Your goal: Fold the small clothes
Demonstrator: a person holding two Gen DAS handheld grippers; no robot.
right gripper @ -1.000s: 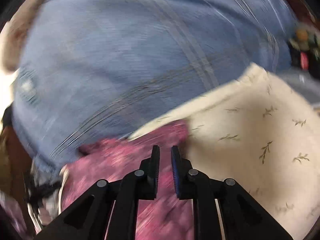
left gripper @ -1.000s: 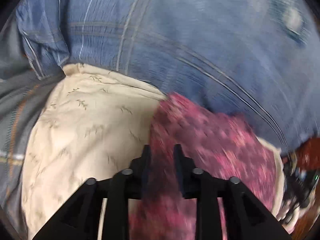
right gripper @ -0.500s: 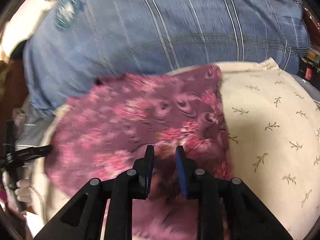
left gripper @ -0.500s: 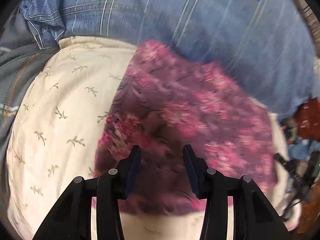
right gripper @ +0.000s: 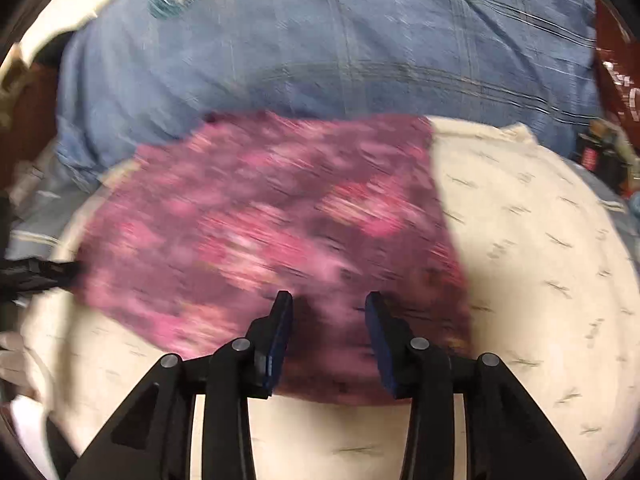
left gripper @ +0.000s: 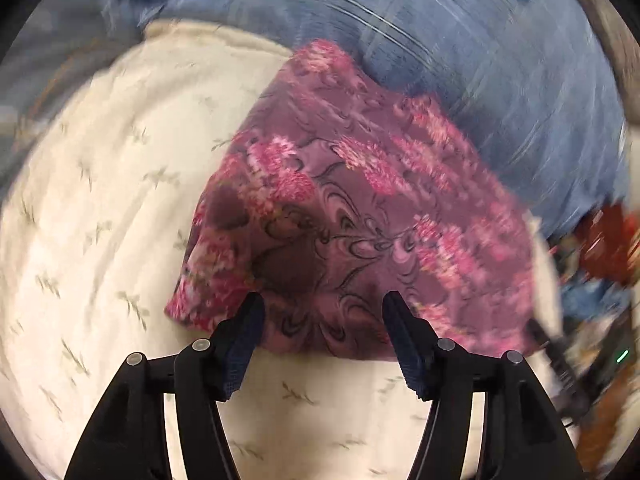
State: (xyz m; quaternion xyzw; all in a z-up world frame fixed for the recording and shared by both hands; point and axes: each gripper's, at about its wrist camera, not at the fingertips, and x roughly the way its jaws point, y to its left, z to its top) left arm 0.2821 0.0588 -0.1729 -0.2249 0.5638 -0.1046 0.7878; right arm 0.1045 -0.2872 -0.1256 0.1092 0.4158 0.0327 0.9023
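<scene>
Through my left wrist camera, my left gripper hangs with its jaws spread wide and nothing between them, just over the near edge of the small purple cloth with pink flowers. That cloth lies on the cream pillow printed with little sprigs, toward the pillow's right side, its far corner reaching the pillow's far edge where the blue plaid bedcover begins. The cloth's left edge looks doubled and puffy, so I judge a fold is already laid and wants settling. To do this well I would lower my left fingers onto that thick left edge and press along it, not pinch, so the layers stay stacked.

Through my right wrist camera, my right gripper is also parted and empty, poised above the cloth's near edge. Here the cloth sits on the left half of the pillow, with the bedcover beyond the far edge. The picture is streaked with blur, so I cannot tell whether the corners line up. My judgement: slow down, check the near corners against each other, then take the next fold by gripping one layer's corner cleanly. The fabric looks thin and soft, likely to slide on the rounded pillow, so I would keep one tool resting on it while the other works.
</scene>
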